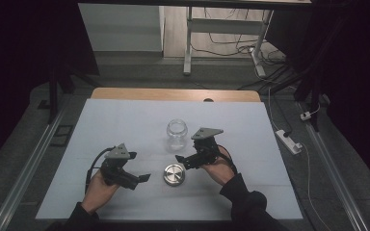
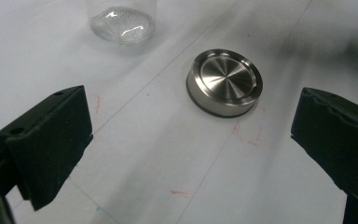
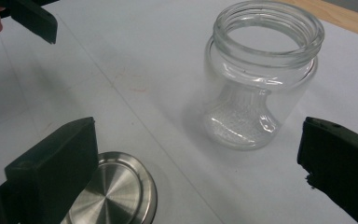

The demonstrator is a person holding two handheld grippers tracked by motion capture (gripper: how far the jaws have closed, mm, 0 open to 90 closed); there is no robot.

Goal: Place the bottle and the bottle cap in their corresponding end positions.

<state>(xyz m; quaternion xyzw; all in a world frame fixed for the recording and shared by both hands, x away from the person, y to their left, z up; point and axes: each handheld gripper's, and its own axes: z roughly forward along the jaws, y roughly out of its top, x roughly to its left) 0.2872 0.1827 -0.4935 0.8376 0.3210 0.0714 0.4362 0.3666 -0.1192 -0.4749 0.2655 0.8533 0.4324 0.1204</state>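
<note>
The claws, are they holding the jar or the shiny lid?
Neither. The left claw and the right claw are both open with nothing between them. The lid and the glass jar sit free on the table.

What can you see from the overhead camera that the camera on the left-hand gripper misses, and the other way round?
High view alone: the person's hands and sleeves, the left gripper and right gripper whole, both open, the jar's open mouth, the table's wooden far edge and the floor cables beyond.

Left gripper view alone: faint red marks and thin lines on the white sheet beside the lid, and the lid's dark bottom rim.

Both: the metal lid lying flat, and the glass jar standing apart from it.
</note>
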